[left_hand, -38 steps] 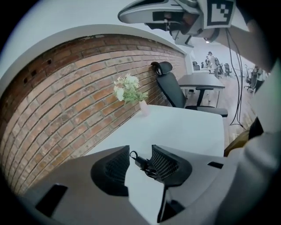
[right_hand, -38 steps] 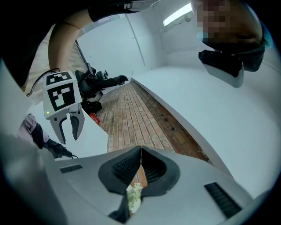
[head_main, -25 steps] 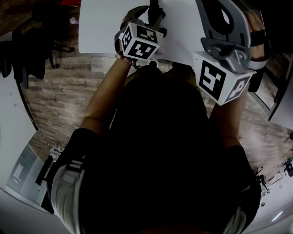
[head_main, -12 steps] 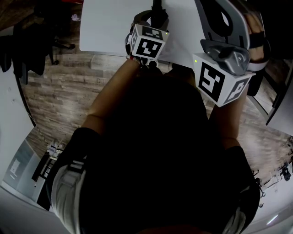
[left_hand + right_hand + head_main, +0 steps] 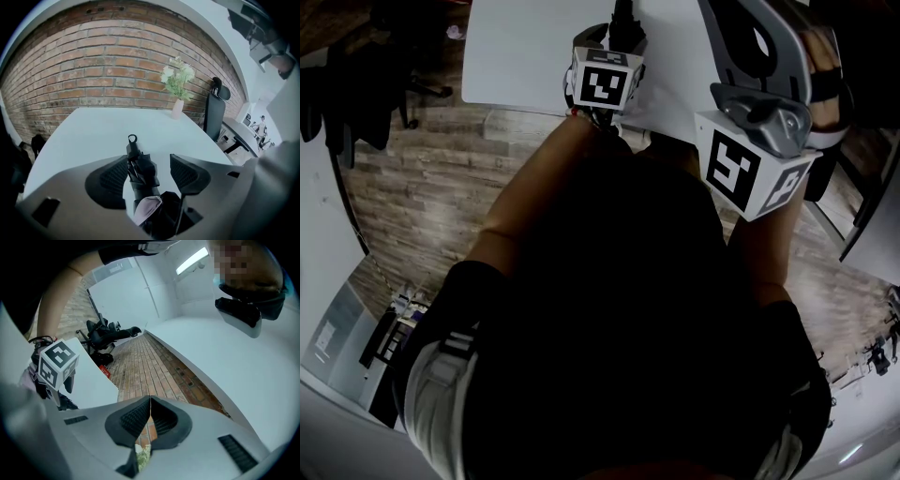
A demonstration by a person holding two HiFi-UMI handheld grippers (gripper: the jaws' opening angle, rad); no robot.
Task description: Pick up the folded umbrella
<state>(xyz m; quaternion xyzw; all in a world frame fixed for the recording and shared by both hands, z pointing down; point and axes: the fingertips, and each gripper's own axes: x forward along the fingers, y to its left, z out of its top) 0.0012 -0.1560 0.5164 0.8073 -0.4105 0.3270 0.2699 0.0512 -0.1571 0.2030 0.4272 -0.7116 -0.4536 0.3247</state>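
Note:
The folded black umbrella point(image 5: 140, 174) lies lengthwise on the white table point(image 5: 79, 133), its strap-loop end point(image 5: 132, 138) pointing away from me. My left gripper point(image 5: 149, 172) straddles it and points steeply down. Its jaws have just been opening: the umbrella rests next to the left pad point(image 5: 112, 177), and a gap shows before the right pad point(image 5: 188, 174). In the head view the left marker cube point(image 5: 605, 84) is over the table's near edge. My right gripper point(image 5: 149, 414) is held level, shut with nothing between its pads; its cube point(image 5: 750, 173) is at the right.
A pink vase of white flowers point(image 5: 178, 89) stands at the table's far edge before a brick wall point(image 5: 93, 70). A black office chair point(image 5: 214, 110) stands to the right. Wood-plank floor point(image 5: 422, 187) lies below, and more dark chairs point(image 5: 337, 103) at the left.
In the head view the left gripper has shifted right and further over the table, and its cube has rolled to face me squarely. The right gripper has stayed put.

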